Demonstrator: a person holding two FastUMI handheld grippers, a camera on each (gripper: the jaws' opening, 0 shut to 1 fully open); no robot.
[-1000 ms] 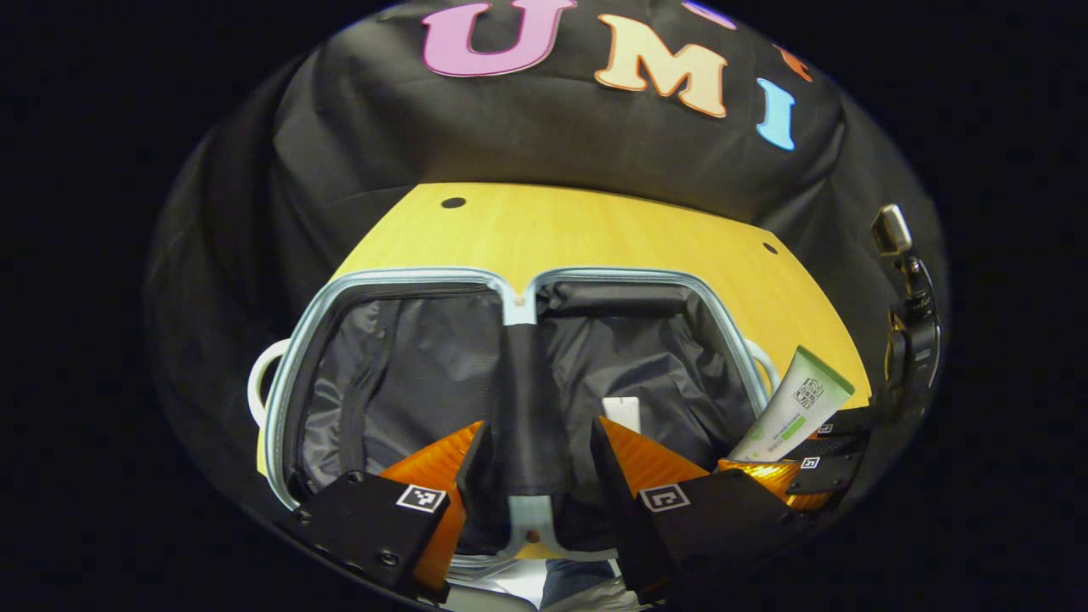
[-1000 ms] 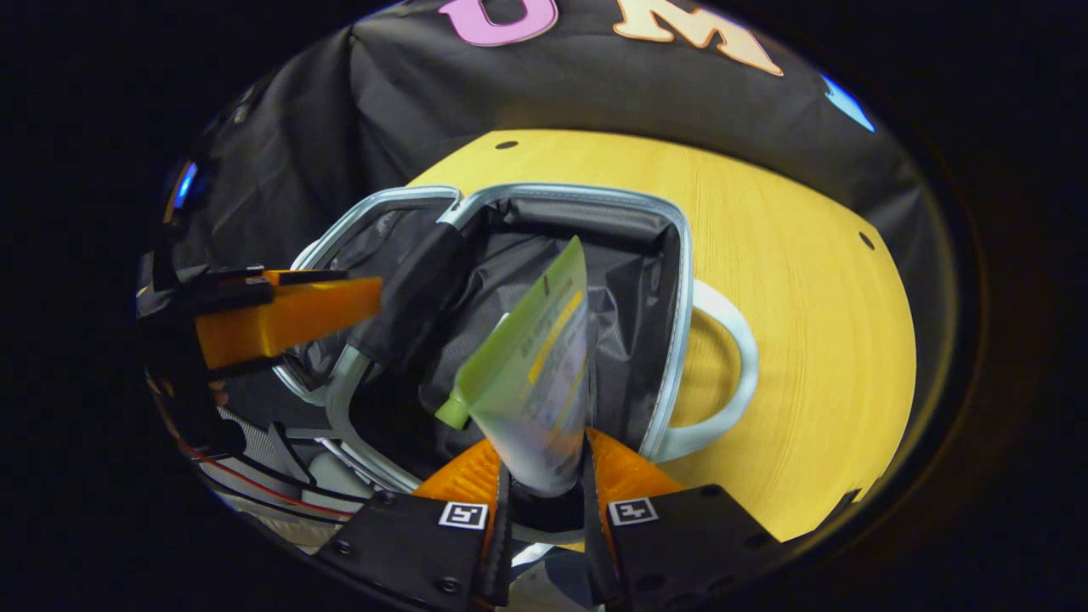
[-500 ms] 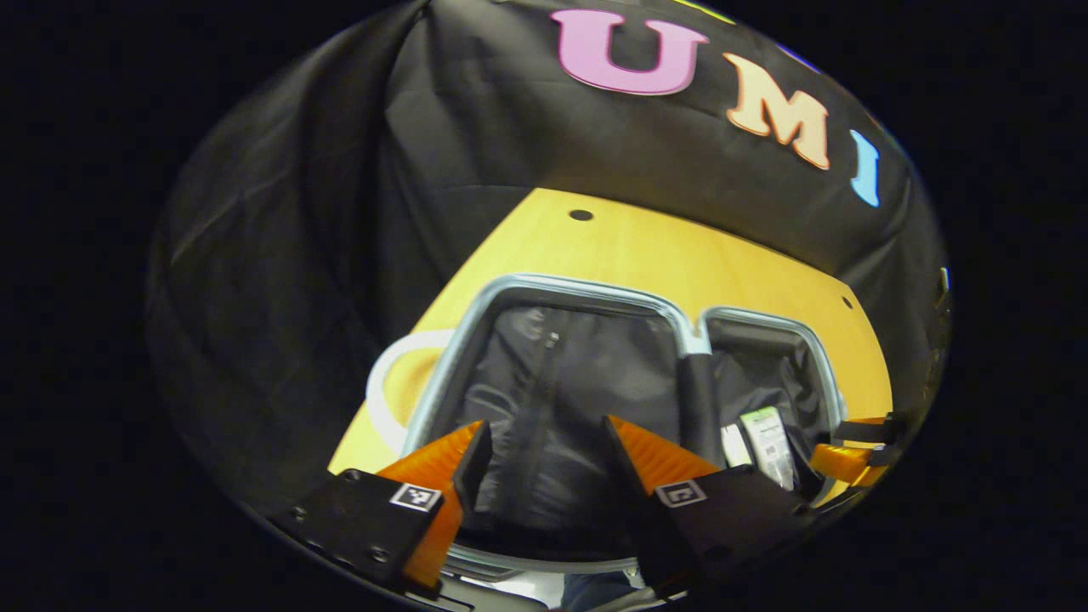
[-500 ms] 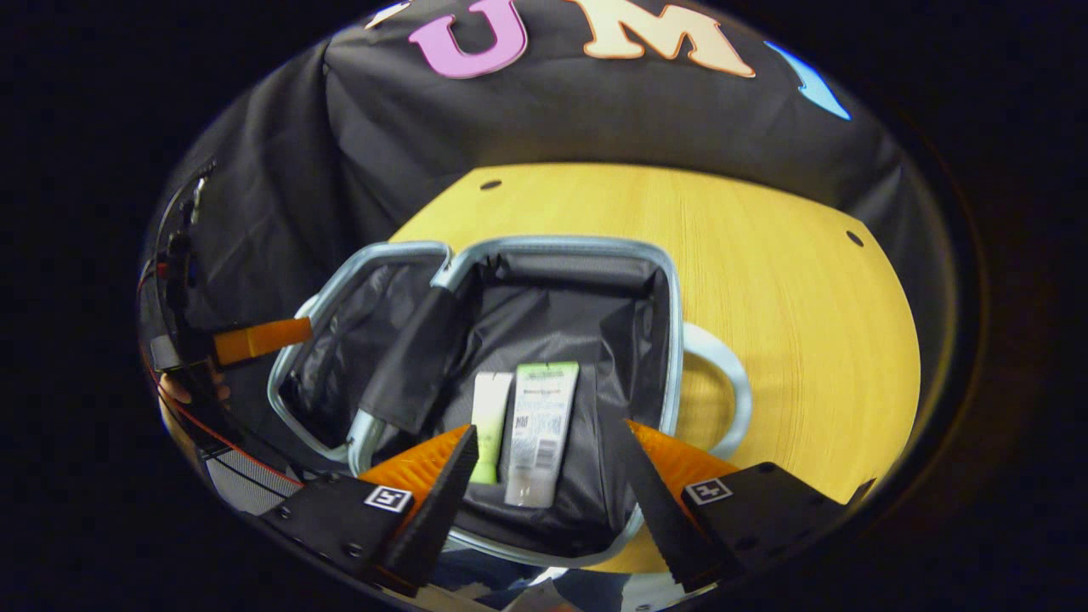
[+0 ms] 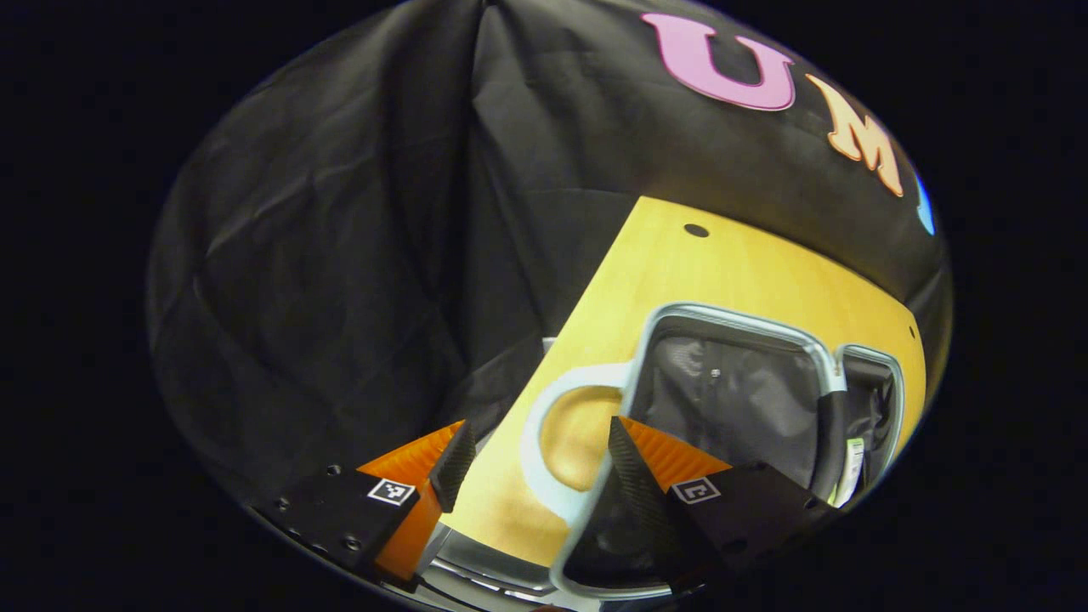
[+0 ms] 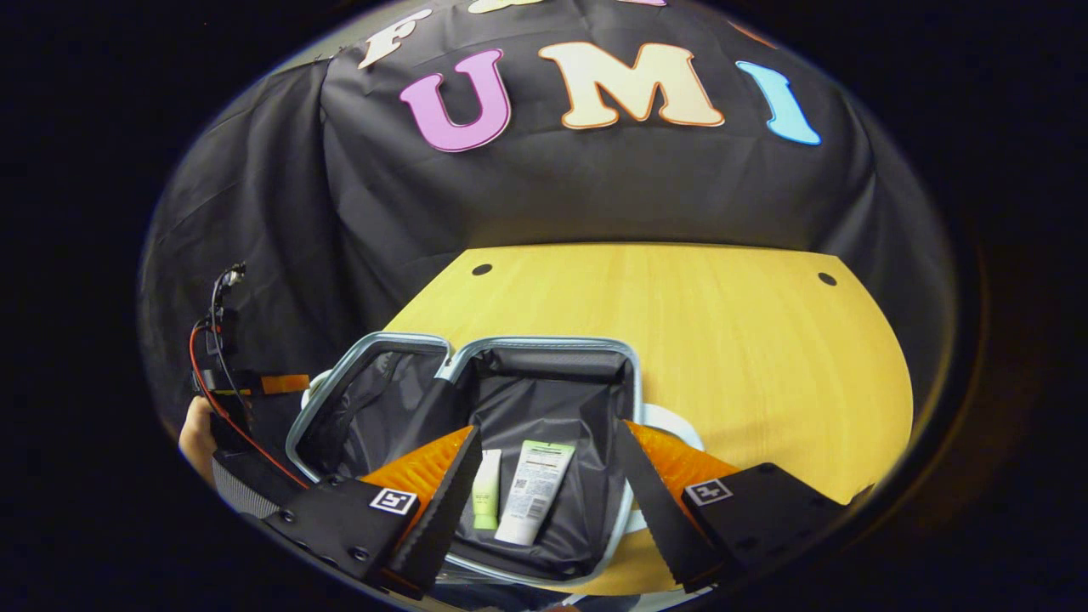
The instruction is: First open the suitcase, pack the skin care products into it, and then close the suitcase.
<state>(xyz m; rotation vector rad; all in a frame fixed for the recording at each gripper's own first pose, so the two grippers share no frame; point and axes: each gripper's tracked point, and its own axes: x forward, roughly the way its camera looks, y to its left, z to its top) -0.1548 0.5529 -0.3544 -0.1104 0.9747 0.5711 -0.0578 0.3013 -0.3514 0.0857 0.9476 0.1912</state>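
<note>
The suitcase (image 6: 544,387) lies open on the yellow bench (image 6: 722,340). In the right gripper view, the right gripper (image 6: 544,489) has its fingers spread apart and empty; between them, inside the lined half, two skin care tubes (image 6: 531,489) lie side by side, touching. In the left gripper view, the left gripper (image 5: 535,463) also has its fingers apart, holding nothing, with the suitcase's white handle (image 5: 544,425) between them and the open shell beyond the right finger.
</note>
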